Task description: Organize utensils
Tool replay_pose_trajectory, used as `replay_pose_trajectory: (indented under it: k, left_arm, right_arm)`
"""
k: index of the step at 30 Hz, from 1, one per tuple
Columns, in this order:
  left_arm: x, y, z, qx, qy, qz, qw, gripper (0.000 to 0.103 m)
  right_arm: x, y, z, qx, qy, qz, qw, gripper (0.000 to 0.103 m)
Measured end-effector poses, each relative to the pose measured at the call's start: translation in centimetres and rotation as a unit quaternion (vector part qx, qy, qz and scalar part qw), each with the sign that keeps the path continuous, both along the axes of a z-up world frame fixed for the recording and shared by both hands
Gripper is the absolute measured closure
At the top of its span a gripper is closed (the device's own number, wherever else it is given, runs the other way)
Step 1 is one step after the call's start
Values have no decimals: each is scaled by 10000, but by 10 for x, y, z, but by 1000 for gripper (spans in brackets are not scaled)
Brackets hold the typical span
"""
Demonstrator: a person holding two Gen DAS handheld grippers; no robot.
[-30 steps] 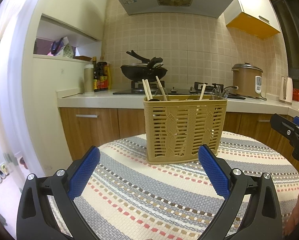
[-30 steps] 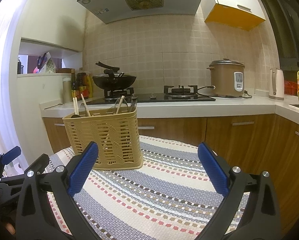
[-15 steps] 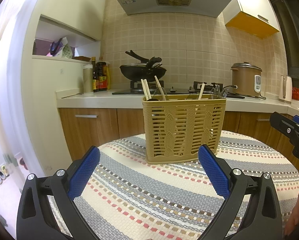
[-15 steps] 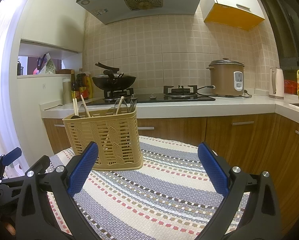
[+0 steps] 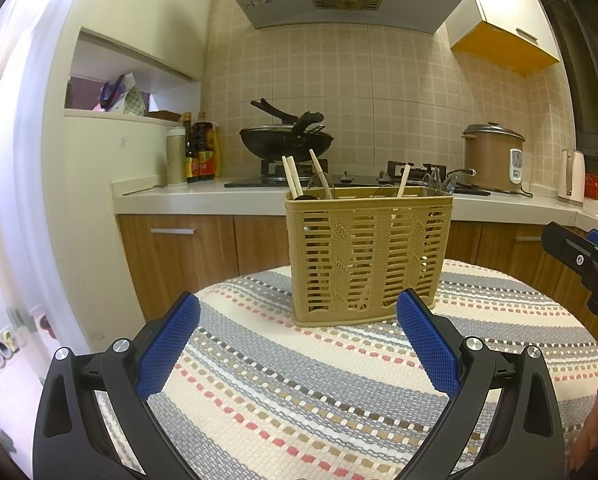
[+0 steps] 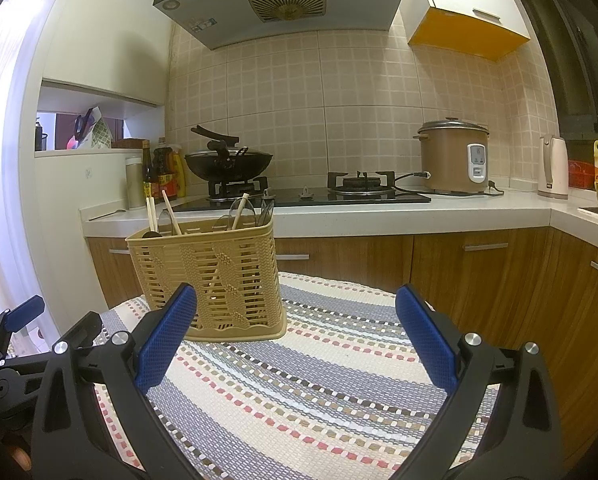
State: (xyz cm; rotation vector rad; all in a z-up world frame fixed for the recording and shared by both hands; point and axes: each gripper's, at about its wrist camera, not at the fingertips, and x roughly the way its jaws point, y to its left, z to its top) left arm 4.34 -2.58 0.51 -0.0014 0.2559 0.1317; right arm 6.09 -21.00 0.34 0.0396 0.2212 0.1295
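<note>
Table (image 5: 283, 400) carried striped cloth; basket (image 5: 365, 256) stood upright on it. Left gripper (image 5: 297, 336) sat spread wide, empty, just before basket. Right gripper (image 6: 295, 330) likewise released, to basket's right. Chopsticks (image 5: 291, 178) and spoons (image 6: 241, 214) stood inside basket.

Ahead of my left tool I see the bench (image 5: 499, 320) under a striped woven cloth (image 5: 299, 392), a tan slatted basket (image 5: 363, 256) standing on it.

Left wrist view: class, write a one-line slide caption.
Open left gripper faces a utensil basket on a striped tablecloth.
</note>
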Motion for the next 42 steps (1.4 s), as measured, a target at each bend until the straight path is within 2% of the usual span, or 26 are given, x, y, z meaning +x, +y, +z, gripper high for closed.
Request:
replay_pose_trajectory:
  k: [24, 29, 34, 42]
  left_arm:
    - [0, -1, -1, 20, -1, -38, 10000, 8]
    - [4, 3, -2, -142, 139, -126, 9997, 8]
    - [1, 2, -2, -121, 32, -118, 9999, 7]
    - [-3, -2, -2, -127, -34, -457, 9989, 7]
  right_arm:
    - [3, 3, -1, -38, 56, -6, 10000, 8]
    - [3, 3, -1, -36, 56, -9, 10000, 8]
    - [4, 3, -2, -40, 71, -7, 10000, 8]
    - [5, 4, -6, -68, 91, 4, 9999, 8]
